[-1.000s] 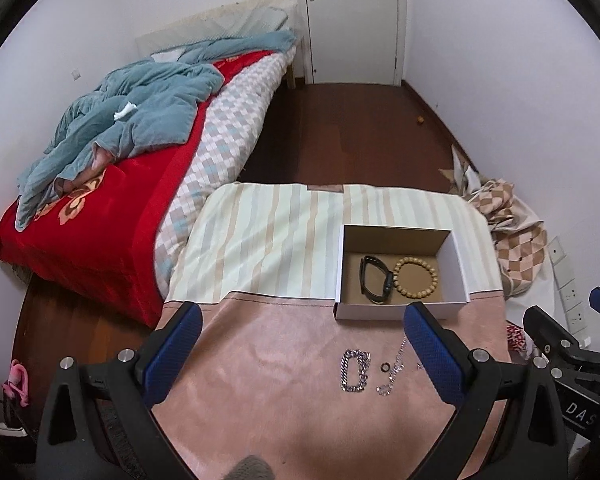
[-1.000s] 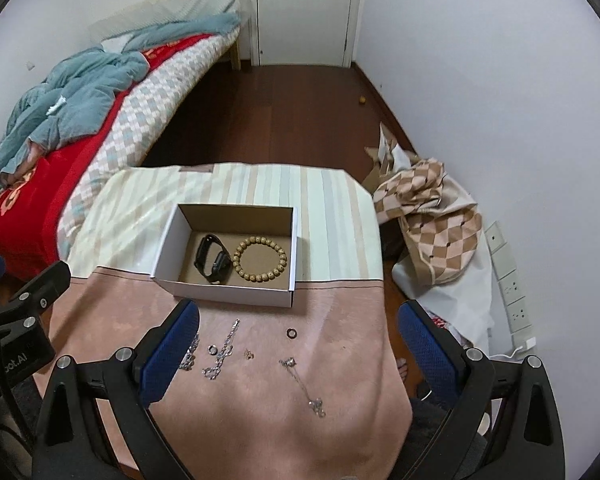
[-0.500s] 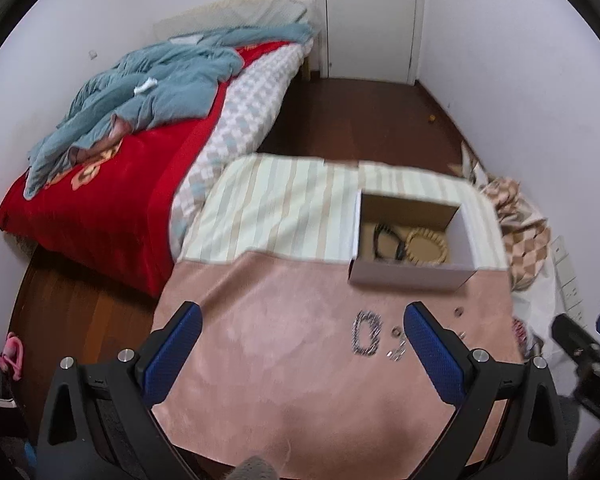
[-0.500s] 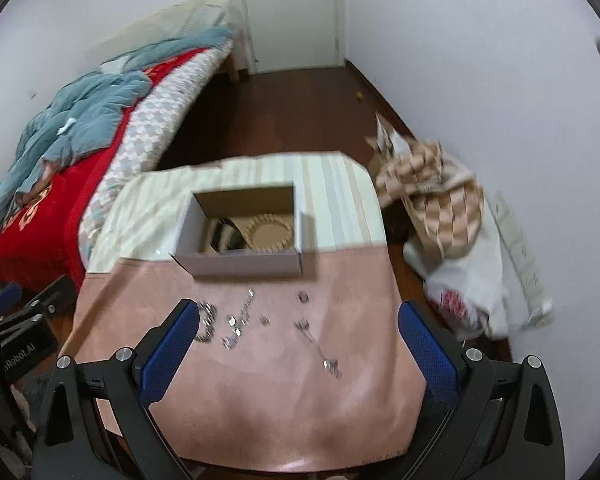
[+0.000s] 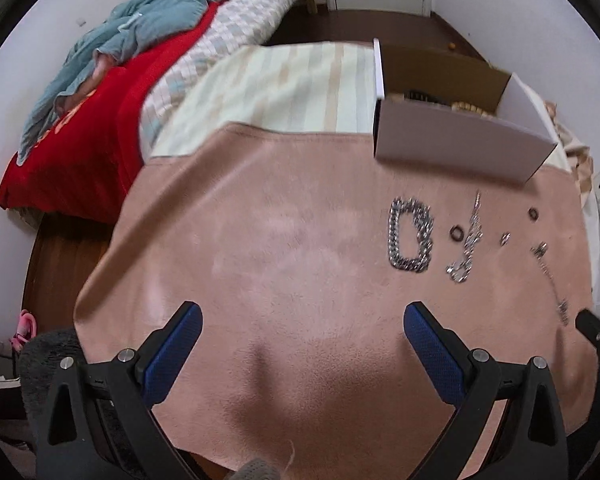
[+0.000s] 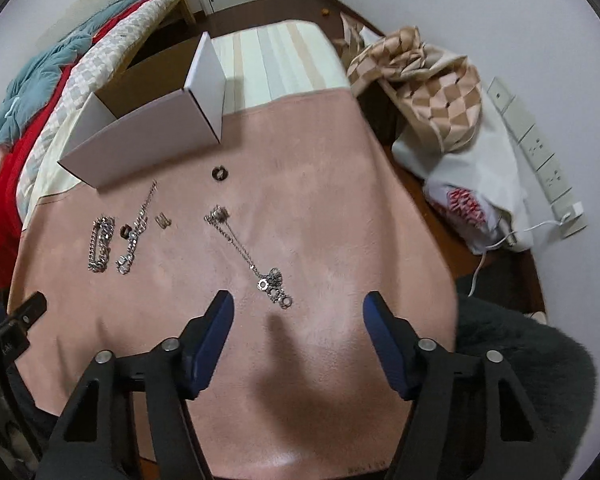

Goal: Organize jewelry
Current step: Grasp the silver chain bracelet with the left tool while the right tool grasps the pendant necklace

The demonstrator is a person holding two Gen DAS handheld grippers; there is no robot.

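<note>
Jewelry lay spread on the pink suede-like cloth covering the bench [image 6: 320,184]: a chunky silver chain bracelet [image 5: 410,239], a slim sparkly silver bracelet [image 6: 135,228], a small dark ring [image 6: 219,173] and a thin silver pendant necklace [image 6: 251,258]. A white cardboard box [image 6: 147,136] stood just behind them. The right claw [image 6: 297,306] hung over the necklace's pendant end, its blue-padded jaws having just narrowed yet apart, gripping nothing. The left claw [image 5: 302,318] hovered wide apart above bare cloth.

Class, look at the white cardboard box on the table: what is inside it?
In the box, only the tops of a dark band and a wooden bead bracelet show; its front wall hides the rest.
</note>
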